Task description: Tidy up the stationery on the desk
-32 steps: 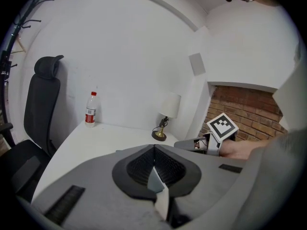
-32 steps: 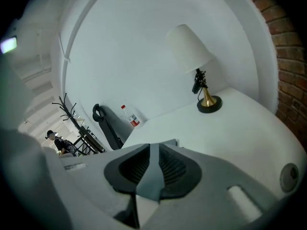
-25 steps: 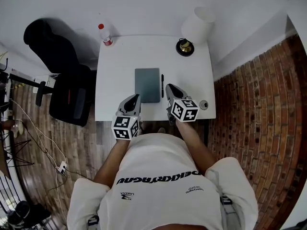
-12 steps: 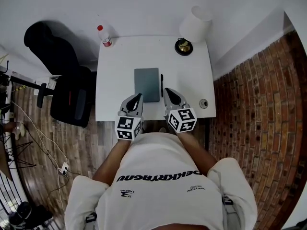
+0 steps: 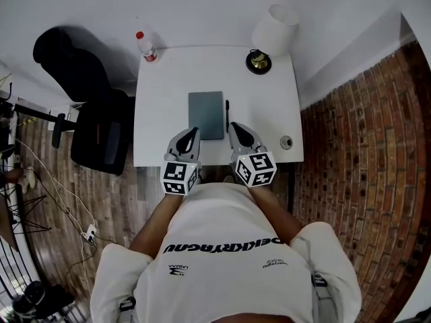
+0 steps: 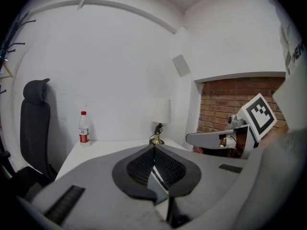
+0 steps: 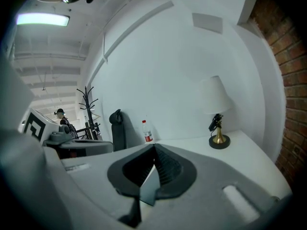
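Note:
A grey notebook (image 5: 206, 115) lies closed in the middle of the white desk (image 5: 262, 106). A black pen (image 5: 227, 116) lies along the notebook's right edge. My left gripper (image 5: 194, 132) hovers at the desk's near edge, its tip just short of the notebook's near left corner. My right gripper (image 5: 234, 126) is beside it, its tip close to the near end of the pen. Both are shut with nothing in them. Under the closed tips (image 6: 154, 146) of the left gripper I see the notebook (image 6: 156, 190) and the pen (image 6: 159, 180); the right gripper (image 7: 154, 146) shows only the notebook (image 7: 149, 185).
A water bottle (image 5: 145, 48) stands at the far left corner and a lamp (image 5: 273, 36) with a brass base at the far right corner. A small round object (image 5: 287, 142) sits near the right front edge. A black office chair (image 5: 87, 113) stands left of the desk.
The right gripper has drawn back a little toward the near edge and to the left. The left gripper has barely moved. Notebook and pen lie as before.

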`<state>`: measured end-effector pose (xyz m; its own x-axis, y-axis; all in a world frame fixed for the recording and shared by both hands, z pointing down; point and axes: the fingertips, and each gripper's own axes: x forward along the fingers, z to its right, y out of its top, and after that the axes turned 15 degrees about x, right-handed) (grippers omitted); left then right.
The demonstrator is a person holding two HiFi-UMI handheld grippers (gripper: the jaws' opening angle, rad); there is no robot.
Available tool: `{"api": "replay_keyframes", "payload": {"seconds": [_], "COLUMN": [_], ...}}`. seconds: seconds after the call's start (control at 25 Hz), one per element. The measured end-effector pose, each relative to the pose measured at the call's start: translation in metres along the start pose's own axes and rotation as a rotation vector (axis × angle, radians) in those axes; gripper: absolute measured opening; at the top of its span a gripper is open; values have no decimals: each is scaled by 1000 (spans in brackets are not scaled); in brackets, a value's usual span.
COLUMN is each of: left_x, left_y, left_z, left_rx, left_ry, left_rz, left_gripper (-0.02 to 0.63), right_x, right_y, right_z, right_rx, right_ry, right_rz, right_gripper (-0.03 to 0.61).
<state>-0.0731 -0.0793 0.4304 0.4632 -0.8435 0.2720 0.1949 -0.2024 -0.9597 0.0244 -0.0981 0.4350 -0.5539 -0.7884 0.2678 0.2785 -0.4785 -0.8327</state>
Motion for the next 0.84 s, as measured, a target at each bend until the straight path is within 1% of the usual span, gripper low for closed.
{"api": "replay_keyframes", "payload": {"seconds": [0.44, 0.84], "left_x": [-2, -4], "left_y": [-3, -5], "left_z": [-3, -12], "left_rx": [2, -3], "left_ry": [14, 35], "left_rz": [5, 1], "left_gripper": [-2, -2], "right_x": [5, 12], "right_y": [-10, -11], "right_z": [-5, -8], "right_rx": [-13, -20], "right_ry": [26, 43], "right_rz": [-24, -31], "right_gripper": [-9, -9]}}
